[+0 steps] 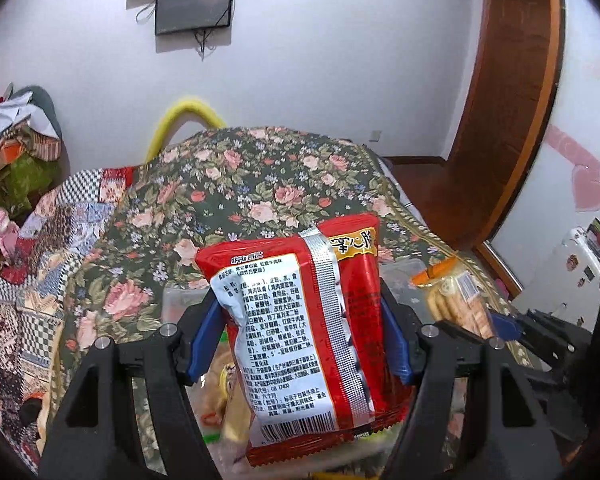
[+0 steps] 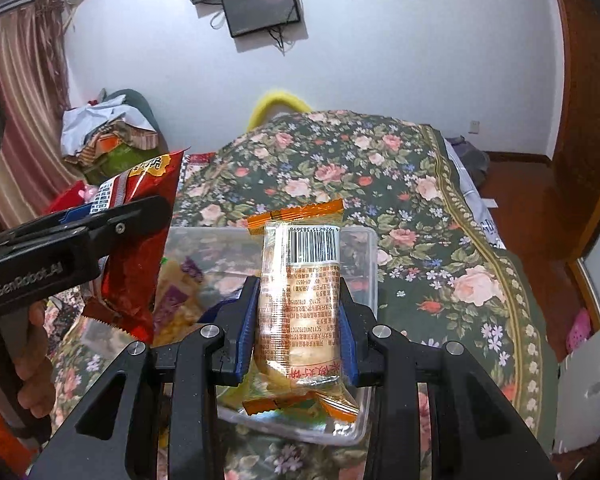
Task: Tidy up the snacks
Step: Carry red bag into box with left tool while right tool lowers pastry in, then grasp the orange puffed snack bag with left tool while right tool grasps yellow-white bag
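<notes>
My left gripper (image 1: 298,328) is shut on a red snack bag (image 1: 300,320) with a white label, held upright above a clear plastic box (image 1: 180,300). The same red bag (image 2: 140,240) shows at the left of the right wrist view. My right gripper (image 2: 298,320) is shut on a clear biscuit pack (image 2: 300,300) with orange ends, held above the clear box (image 2: 364,280). That biscuit pack (image 1: 456,296) also shows right of the red bag in the left wrist view. Several snack packets (image 2: 180,304) lie in the box.
The box sits on a floral cloth (image 1: 260,184) over a bed or table. A patchwork quilt (image 1: 40,260) lies at the left. A pile of clothes (image 2: 108,136) sits against the wall. A wooden door frame (image 1: 512,100) and floor are at the right.
</notes>
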`<state>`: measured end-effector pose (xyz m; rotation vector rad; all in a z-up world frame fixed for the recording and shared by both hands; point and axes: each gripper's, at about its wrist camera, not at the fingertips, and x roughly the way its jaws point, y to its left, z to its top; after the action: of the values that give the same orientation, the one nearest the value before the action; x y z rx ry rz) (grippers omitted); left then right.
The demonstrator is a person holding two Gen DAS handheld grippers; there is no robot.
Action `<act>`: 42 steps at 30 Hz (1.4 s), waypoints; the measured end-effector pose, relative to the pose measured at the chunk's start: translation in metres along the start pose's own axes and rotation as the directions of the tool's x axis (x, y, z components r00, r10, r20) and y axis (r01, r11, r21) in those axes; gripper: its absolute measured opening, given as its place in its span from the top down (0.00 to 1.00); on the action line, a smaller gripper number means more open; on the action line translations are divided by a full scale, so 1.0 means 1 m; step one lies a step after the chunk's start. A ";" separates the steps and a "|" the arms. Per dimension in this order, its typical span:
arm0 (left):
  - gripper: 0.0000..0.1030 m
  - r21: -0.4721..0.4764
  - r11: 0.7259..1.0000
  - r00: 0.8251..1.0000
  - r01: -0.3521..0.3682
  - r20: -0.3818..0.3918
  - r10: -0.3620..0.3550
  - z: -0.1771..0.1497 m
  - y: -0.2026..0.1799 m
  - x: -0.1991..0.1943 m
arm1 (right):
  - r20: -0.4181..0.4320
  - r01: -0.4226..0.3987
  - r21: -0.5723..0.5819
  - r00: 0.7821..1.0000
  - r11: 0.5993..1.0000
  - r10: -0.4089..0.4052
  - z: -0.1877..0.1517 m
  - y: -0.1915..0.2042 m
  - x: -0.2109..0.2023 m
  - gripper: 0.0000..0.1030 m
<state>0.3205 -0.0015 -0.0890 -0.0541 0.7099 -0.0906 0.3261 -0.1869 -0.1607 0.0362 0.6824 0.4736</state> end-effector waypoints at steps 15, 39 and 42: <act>0.24 -0.054 0.999 0.996 0.007 -0.090 -0.012 -0.016 0.009 0.028 | -0.018 0.017 -0.017 1.000 1.000 -0.018 0.000 0.000 0.010 0.48; 0.11 -0.006 0.999 0.991 -0.042 -0.130 0.041 -0.116 0.048 -0.059 | -0.100 -0.103 -0.100 0.991 0.990 0.093 -0.075 0.044 -0.032 0.43; 0.11 -0.007 0.999 0.983 -0.041 -0.179 0.040 -0.135 0.046 -0.047 | -0.147 -0.109 -0.100 0.985 0.989 0.094 -0.090 0.047 -0.025 0.43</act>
<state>0.2000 0.0467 -0.1650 -0.0421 0.8912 -0.0529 0.2345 -0.1667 -0.2070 -0.0652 0.7961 0.6149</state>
